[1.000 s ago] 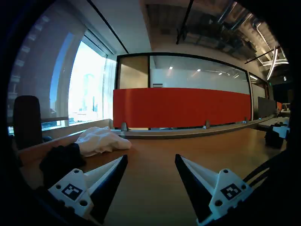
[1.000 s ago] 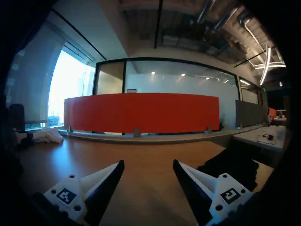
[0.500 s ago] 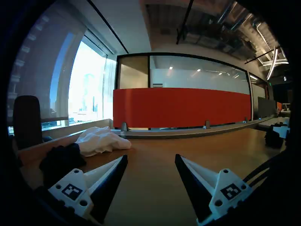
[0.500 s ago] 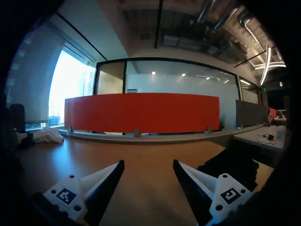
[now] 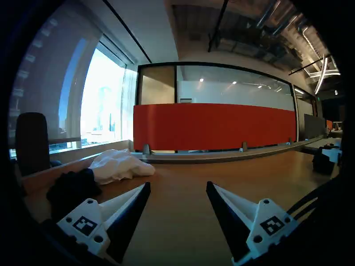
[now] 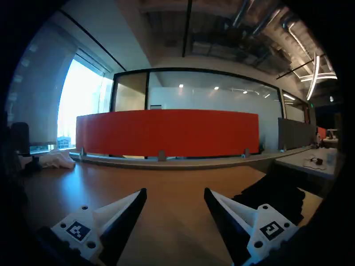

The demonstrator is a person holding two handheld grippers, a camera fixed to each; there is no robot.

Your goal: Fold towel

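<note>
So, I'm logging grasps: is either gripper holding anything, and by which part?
Nothing is held: left gripper and right gripper are both open over the table; the white towel lies crumpled apart from them.

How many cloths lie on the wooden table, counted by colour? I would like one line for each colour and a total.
White cloth: 1
Black cloth: 2, this one beside the white one, another far to its right
Total: 3
</note>
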